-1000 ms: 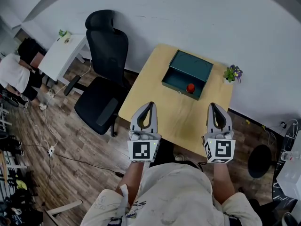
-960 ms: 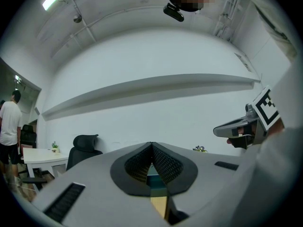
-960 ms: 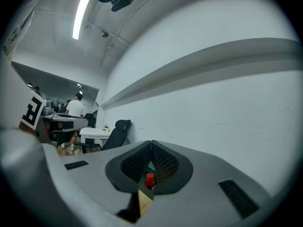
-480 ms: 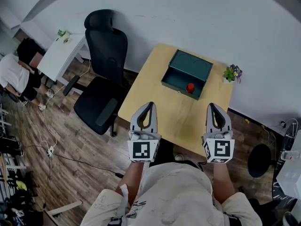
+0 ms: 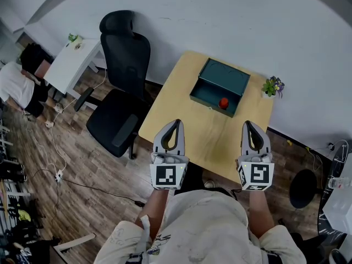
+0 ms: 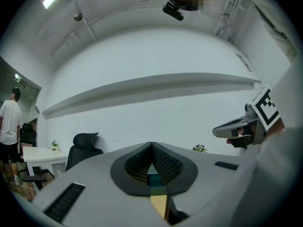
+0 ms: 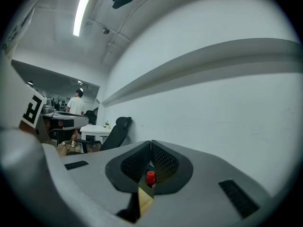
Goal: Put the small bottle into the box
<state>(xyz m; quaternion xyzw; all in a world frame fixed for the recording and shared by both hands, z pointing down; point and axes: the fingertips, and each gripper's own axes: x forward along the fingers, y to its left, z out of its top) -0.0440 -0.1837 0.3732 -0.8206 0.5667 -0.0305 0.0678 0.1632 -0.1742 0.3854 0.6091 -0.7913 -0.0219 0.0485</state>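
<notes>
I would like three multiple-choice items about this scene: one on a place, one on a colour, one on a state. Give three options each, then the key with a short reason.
1. Where does the small plant stand?
A) on the far right corner of the table
B) inside the box
C) in a tool's grip

2. What colour is the box?
A) yellow
B) teal
C) white

3. How are the left tool and the right tool?
A) both shut, empty
B) both wide open
C) both gripping the box

Key: 1 A, it stands beside the box near the wall; 2 B, lid and walls are teal; 3 A, each pair of jaws meets with nothing between.
</notes>
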